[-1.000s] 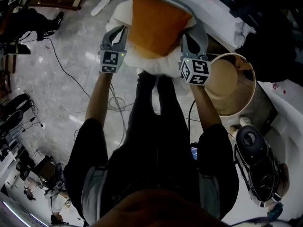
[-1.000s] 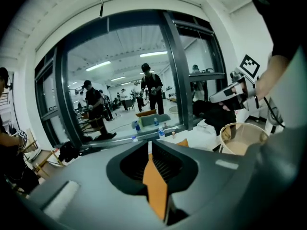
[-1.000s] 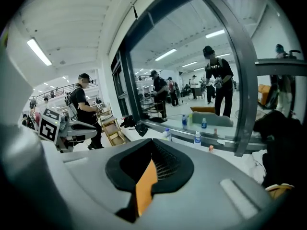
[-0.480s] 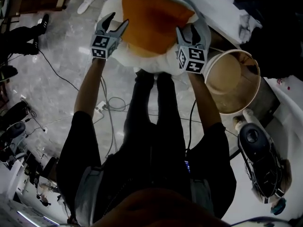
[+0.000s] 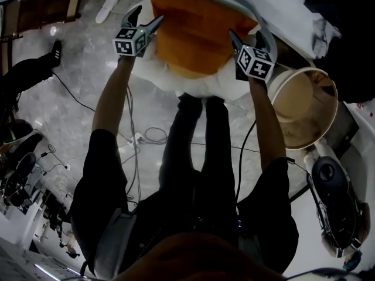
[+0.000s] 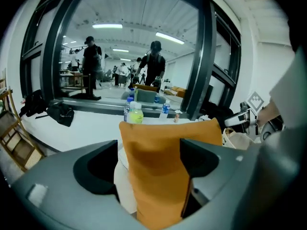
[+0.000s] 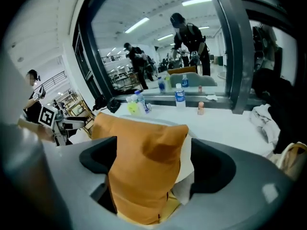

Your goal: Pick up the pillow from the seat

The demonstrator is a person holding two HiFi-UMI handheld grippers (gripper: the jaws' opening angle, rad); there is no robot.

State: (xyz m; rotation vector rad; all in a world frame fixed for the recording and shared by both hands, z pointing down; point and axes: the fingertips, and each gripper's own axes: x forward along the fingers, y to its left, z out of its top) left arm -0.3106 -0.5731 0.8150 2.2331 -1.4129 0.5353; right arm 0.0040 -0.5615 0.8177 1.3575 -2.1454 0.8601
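The orange pillow [image 5: 196, 31] stands upright on a white fluffy seat [image 5: 176, 81] in front of me. My left gripper [image 5: 147, 17] is at the pillow's left edge and my right gripper [image 5: 246, 40] at its right edge. Both sets of jaws are opening. In the left gripper view the pillow [image 6: 163, 176] sits between the wide jaws, with a gap and white seat [image 6: 123, 195] showing on the left side. In the right gripper view the pillow [image 7: 141, 171] leans by the left jaw, clear of the right one.
A round tan bin [image 5: 304, 107] stands to the right of the seat, with a black device [image 5: 337, 204] nearer me. Cables [image 5: 140, 139] lie on the stone floor and a white slipper [image 5: 108, 6] at far left. Bottles [image 7: 180, 94] stand on a white ledge behind.
Both grippers' jaws have spread wide from being shut on the pillow's side edges. My arms have stretched farther forward and the pillow has settled against the seat.
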